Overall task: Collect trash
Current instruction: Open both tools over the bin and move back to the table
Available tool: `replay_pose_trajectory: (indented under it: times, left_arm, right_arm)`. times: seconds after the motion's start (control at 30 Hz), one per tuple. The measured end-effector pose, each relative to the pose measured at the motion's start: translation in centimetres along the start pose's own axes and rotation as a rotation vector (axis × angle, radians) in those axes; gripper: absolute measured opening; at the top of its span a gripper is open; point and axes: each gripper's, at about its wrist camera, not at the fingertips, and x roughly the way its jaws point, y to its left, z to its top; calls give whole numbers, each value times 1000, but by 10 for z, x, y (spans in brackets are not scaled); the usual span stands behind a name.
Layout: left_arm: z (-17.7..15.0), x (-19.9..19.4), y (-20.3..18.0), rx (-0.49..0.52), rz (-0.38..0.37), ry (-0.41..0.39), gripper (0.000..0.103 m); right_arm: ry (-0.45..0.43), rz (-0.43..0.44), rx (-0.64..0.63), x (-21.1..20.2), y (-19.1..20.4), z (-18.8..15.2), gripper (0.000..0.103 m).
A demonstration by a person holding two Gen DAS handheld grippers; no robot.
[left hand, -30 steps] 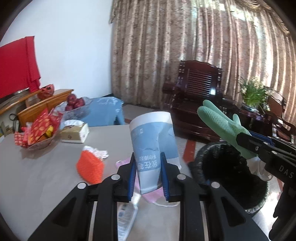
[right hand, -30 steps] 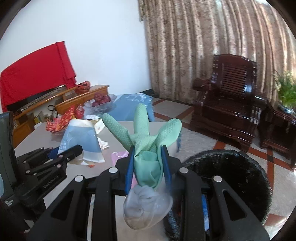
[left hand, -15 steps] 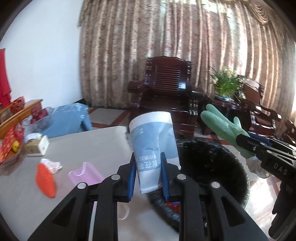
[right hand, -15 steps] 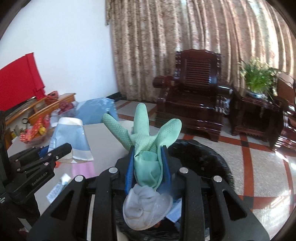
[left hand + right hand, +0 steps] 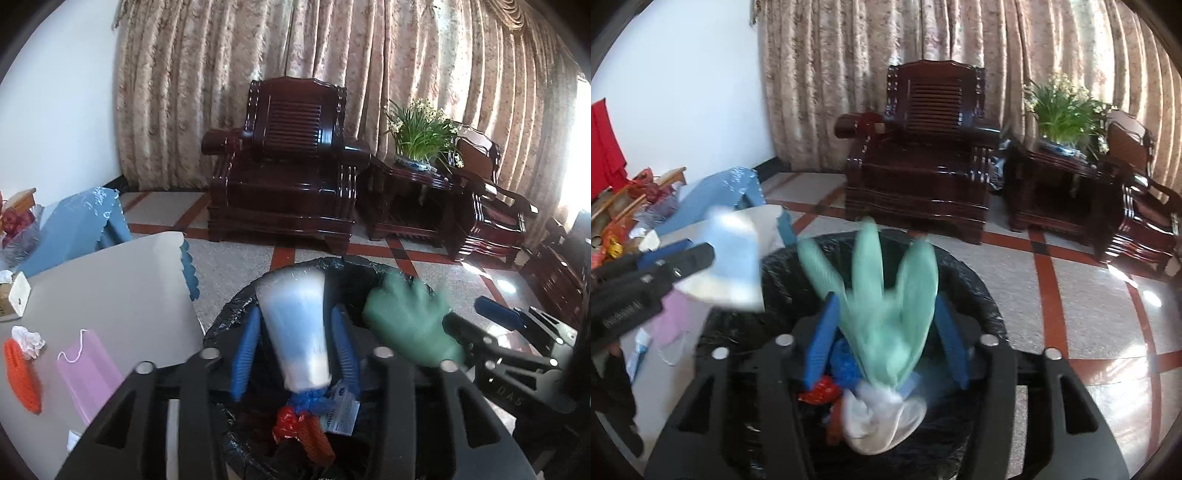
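Black-lined bin (image 5: 236, 314) is your landmark: both grippers hang right over its mouth, tilted down, so whatever you let go lands inside. Your left gripper (image 5: 295, 347) is opening; its blue pads stand clear of the pouch (image 5: 295, 325), which sits blurred between them, apparently dropping. Your right gripper (image 5: 884, 332) is opening too, wider; the green glove (image 5: 882, 295) with its white cuff is loose between the pads, fingers up, blurred, also over the bin. Inside the bin you already have red and blue scraps (image 5: 303, 424) on the liner.

Table (image 5: 110, 288) sits just left of the bin, edge nearly touching the rim, so carries stay short. Left on it, further from the bin: pink mask (image 5: 88, 365), orange scrubber (image 5: 22, 376), crumpled tissue (image 5: 27, 338). My guess: those are your next pickups.

Risk, as I judge it: the glove is long and floppy, so it could drape over the rim instead of falling in.
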Motion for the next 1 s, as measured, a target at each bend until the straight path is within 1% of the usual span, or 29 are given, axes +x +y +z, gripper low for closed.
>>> replay_pose_trajectory:
  times: [0.07, 0.1, 0.17, 0.27, 0.37, 0.53, 0.63, 0.7, 0.87, 1.0]
  left_arm:
    - [-1, -7, 5, -7, -1, -15, 56]
    - [-2, -11, 9, -7, 2, -22, 59]
    - [-5, -22, 15, 1, 19, -39, 69]
    - [-13, -40, 28, 22, 59, -62, 75]
    - [-25, -62, 49, 16, 110, -69, 76]
    - [-50, -100, 102, -52, 227, -70, 76]
    - [-68, -119, 128, -72, 298, -74, 76]
    - [-81, -127, 147, -94, 335, -59, 76]
    - [-106, -139, 175, -147, 383, -27, 76]
    - [-124, -148, 192, -181, 416, -17, 76]
  right_arm:
    - [-20, -14, 9, -4, 0, -4, 84]
    - [-37, -23, 12, -8, 1, -6, 93]
    - [-64, -18, 15, -15, 3, -7, 97]
    - [-81, 28, 26, -25, 14, -7, 98]
    - [-92, 75, 18, -35, 33, -5, 98]
    - [-115, 201, -19, -49, 87, -6, 98]
    - [-124, 264, -56, -54, 122, -2, 98]
    - [-123, 292, -73, -54, 139, -2, 98]
    - [-107, 369, -104, -50, 182, -8, 98]
    - [-87, 415, -159, -48, 213, -17, 98]
